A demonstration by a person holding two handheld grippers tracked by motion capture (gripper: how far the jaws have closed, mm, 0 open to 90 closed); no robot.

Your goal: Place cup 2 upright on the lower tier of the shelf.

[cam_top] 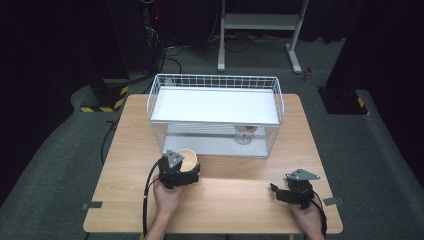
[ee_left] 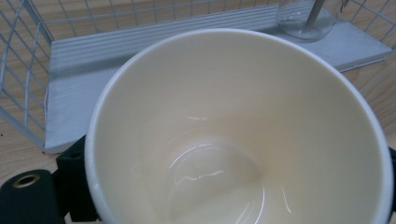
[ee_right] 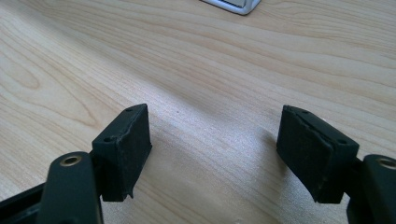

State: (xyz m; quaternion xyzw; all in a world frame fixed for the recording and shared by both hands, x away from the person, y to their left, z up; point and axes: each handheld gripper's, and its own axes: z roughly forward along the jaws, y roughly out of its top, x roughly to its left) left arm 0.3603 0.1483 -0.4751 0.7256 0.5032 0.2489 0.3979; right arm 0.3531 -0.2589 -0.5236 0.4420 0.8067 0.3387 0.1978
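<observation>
A cream cup (cam_top: 188, 159) is held just above the table in front of the white wire rack (cam_top: 215, 81), with my left gripper (cam_top: 183, 170) shut on it. In the left gripper view the cup's empty inside (ee_left: 233, 130) faces the camera, and one black finger (ee_left: 72, 179) presses on its left wall. My right gripper (cam_top: 276, 190) rests low over the table's near right part. Its jaws stand open with bare wood between them (ee_right: 215, 149).
The wire rack has an upper white shelf (cam_top: 215, 105) and a lower one (ee_left: 140, 51). A clear glass (cam_top: 245, 134) stands on the lower shelf at the right (ee_left: 303, 21). The wooden table (cam_top: 235, 200) ends close to the person's hands.
</observation>
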